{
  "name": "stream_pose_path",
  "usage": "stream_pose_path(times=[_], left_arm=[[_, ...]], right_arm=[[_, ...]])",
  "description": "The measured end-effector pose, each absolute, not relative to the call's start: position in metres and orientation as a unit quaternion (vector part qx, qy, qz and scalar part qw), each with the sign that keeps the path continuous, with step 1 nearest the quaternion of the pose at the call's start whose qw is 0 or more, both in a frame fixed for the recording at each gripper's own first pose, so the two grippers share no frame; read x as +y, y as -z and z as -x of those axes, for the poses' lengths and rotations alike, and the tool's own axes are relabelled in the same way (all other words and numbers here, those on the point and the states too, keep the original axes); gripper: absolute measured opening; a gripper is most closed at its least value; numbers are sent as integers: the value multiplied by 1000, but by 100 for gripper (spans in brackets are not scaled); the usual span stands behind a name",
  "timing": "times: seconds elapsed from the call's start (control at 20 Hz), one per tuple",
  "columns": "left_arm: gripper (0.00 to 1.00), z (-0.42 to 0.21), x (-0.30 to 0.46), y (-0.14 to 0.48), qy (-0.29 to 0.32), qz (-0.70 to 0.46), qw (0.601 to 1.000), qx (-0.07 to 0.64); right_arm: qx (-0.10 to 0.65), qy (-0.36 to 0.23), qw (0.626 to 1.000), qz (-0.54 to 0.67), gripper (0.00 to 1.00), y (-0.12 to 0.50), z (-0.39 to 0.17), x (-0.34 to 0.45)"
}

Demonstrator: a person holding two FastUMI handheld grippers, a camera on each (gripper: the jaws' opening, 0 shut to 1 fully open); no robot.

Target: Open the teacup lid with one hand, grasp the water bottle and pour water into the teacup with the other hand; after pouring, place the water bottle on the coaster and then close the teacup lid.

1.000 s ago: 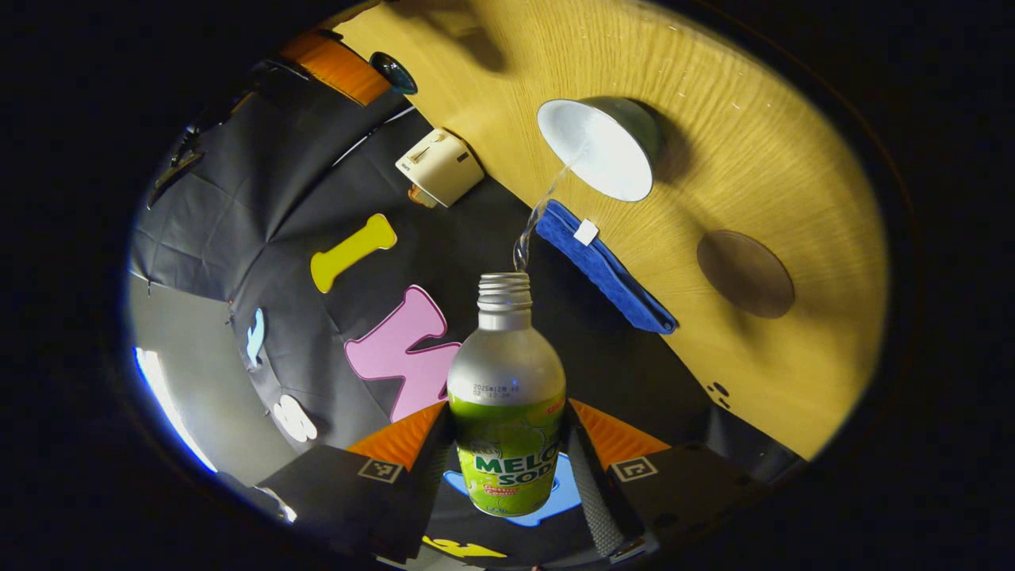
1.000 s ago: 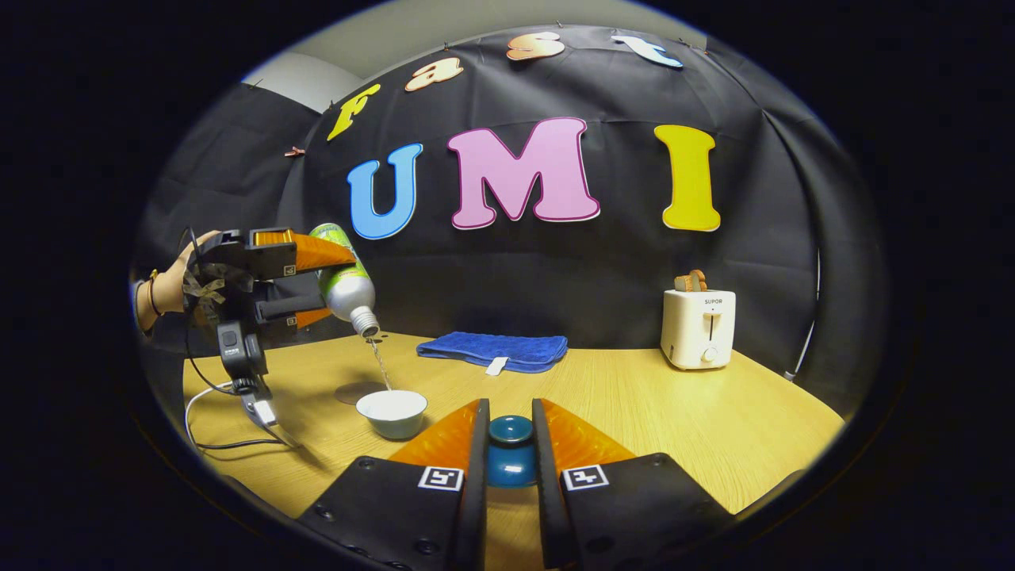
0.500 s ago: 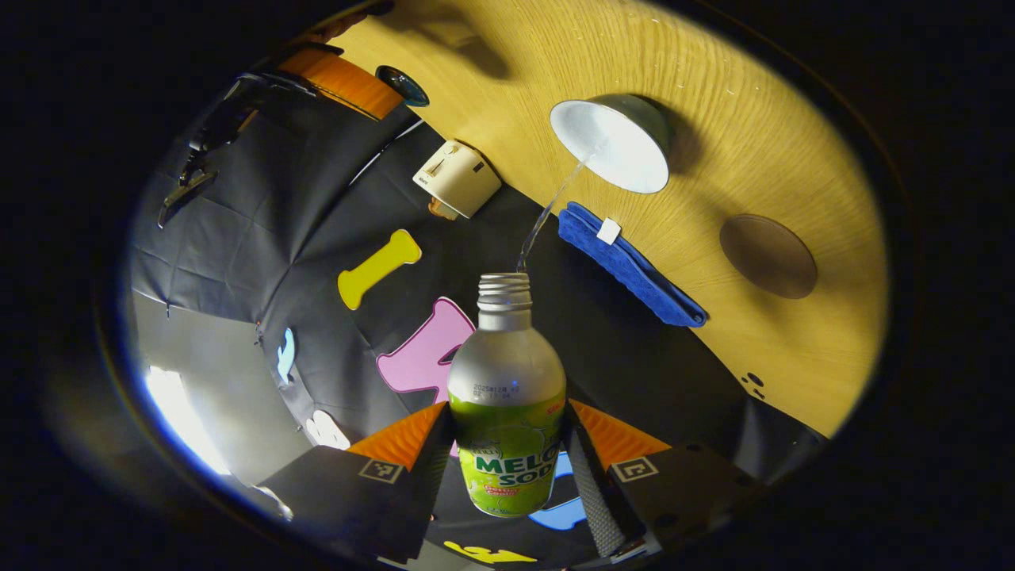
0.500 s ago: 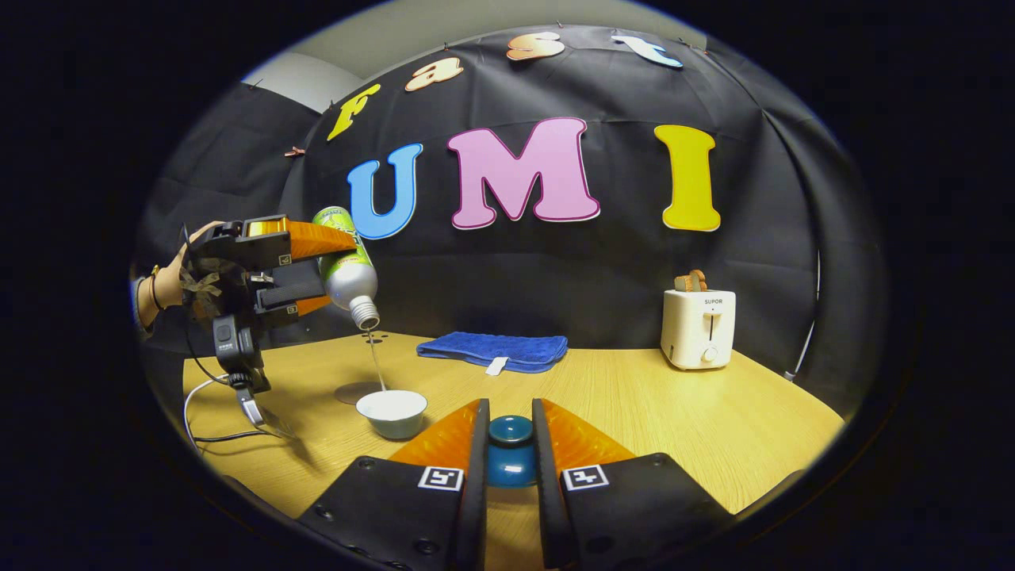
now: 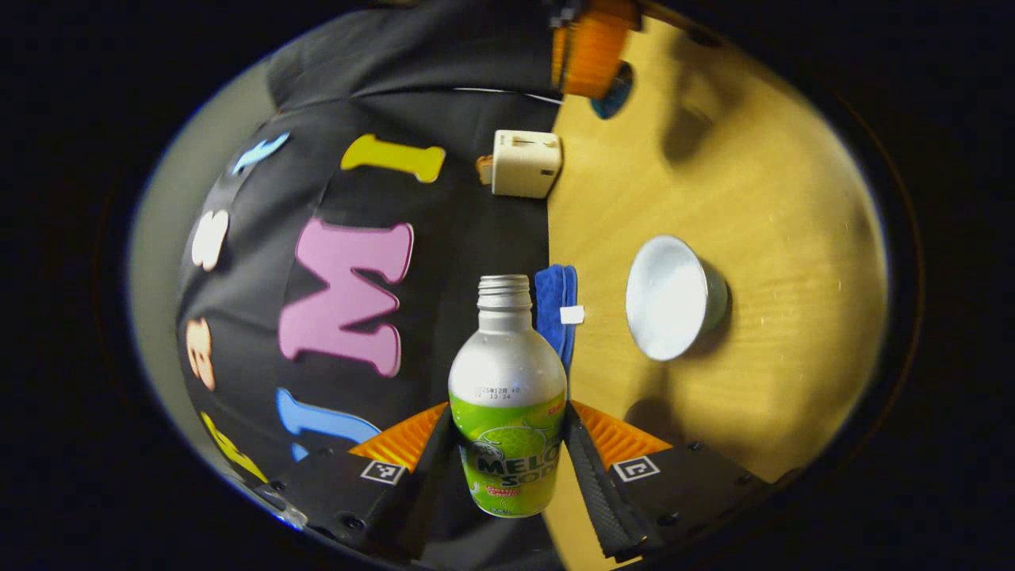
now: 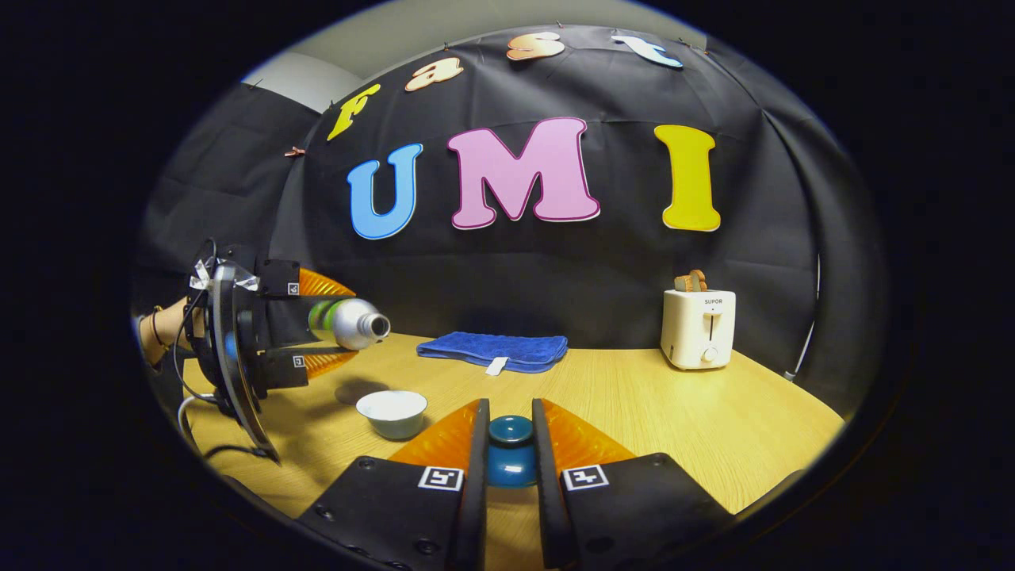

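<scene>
Right gripper (image 6: 507,444) low over the table (image 6: 674,412), fingers pinched on the blue lid (image 6: 510,452). Just beyond, left of it, the open white cup (image 6: 392,412) on the wood. Above and left of the cup, bottle (image 6: 349,323) lying level, neck open, mouth toward the blue cloth (image 6: 496,350). Left gripper (image 5: 507,444) clamped on the bottle (image 5: 507,404) at its label. Coaster hidden under shadow behind the cup. Farther back, toaster (image 6: 698,327) by the wall.
</scene>
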State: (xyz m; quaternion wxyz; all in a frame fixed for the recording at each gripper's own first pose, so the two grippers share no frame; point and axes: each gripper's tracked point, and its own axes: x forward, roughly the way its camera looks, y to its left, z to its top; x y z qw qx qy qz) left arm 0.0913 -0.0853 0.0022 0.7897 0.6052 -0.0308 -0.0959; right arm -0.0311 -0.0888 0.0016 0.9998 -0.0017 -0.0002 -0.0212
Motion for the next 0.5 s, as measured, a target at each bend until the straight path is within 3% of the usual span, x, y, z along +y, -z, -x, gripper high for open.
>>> stream_pose_path(times=[0.2, 0.5], left_arm=[[79, -89, -104, -18, 136, -415, 899, -31], [79, -87, -91, -44, 143, -175, 973, -50]], right_arm=[[0, 21, 1000, 2, 31, -2, 31, -89], [0, 21, 1000, 2, 31, -2, 31, -89]])
